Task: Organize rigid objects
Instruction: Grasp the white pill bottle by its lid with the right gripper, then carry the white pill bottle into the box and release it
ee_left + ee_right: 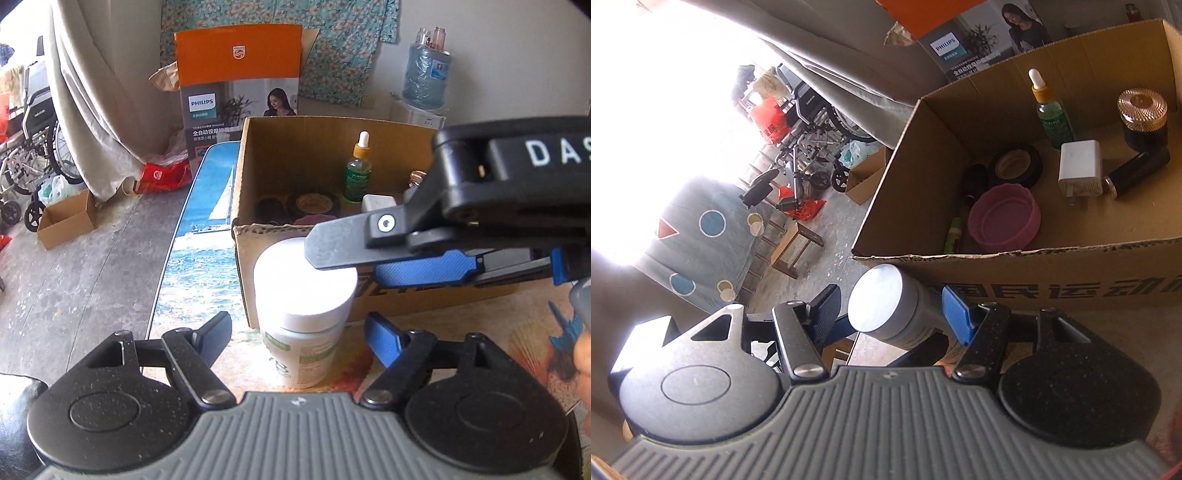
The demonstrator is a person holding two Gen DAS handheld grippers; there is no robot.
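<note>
The white-capped bottle (306, 314) stands on the tabletop (480, 332) at lower centre, just in front of the cardboard box (295, 147), so the left gripper (297, 332) brackets it with wide fingers untouching, while the right gripper (890, 314) also straddles it, contact unclear.

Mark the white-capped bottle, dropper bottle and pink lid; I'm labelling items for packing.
white-capped bottle (304, 284): left wrist view, on its cap top.
dropper bottle (1052, 116): right wrist view, on its green body.
pink lid (1004, 218): right wrist view, on its inner face.
</note>
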